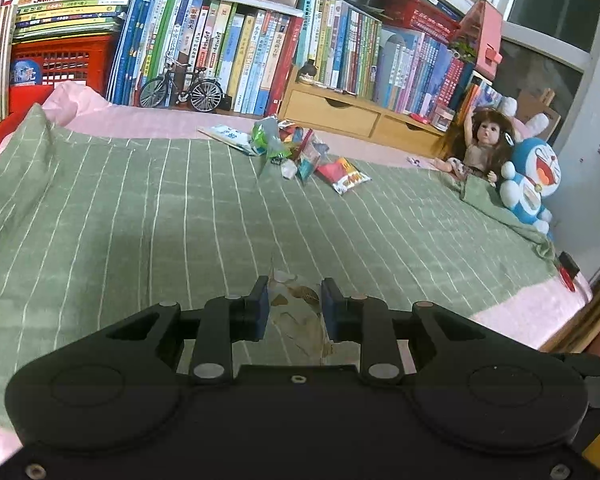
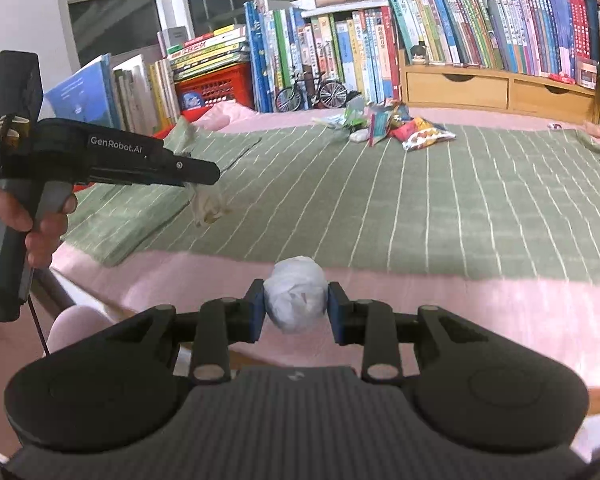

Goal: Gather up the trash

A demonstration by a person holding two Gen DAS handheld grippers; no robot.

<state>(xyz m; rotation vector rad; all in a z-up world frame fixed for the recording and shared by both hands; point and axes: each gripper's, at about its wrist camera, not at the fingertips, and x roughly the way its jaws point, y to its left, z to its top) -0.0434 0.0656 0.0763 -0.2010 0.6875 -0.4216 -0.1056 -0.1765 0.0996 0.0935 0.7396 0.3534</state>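
Note:
My left gripper (image 1: 295, 306) is shut on a clear crumpled plastic wrapper (image 1: 296, 308) with brown marks, held over the green striped blanket (image 1: 180, 220). In the right wrist view the same left gripper (image 2: 198, 178) shows from the side, with the wrapper (image 2: 206, 204) hanging from its tip. My right gripper (image 2: 296, 308) is shut on a crumpled white paper ball (image 2: 296, 300), above the pink sheet at the bed's near edge. A pile of snack wrappers (image 1: 300, 152) (image 2: 388, 124) lies at the far side of the blanket.
Rows of books (image 1: 240, 52) line the back, with a model bicycle (image 1: 182, 90) and a wooden drawer unit (image 1: 340, 114). A doll (image 1: 480, 144) and a blue plush toy (image 1: 534, 180) sit at the right. A hand (image 2: 40, 224) holds the left gripper's handle.

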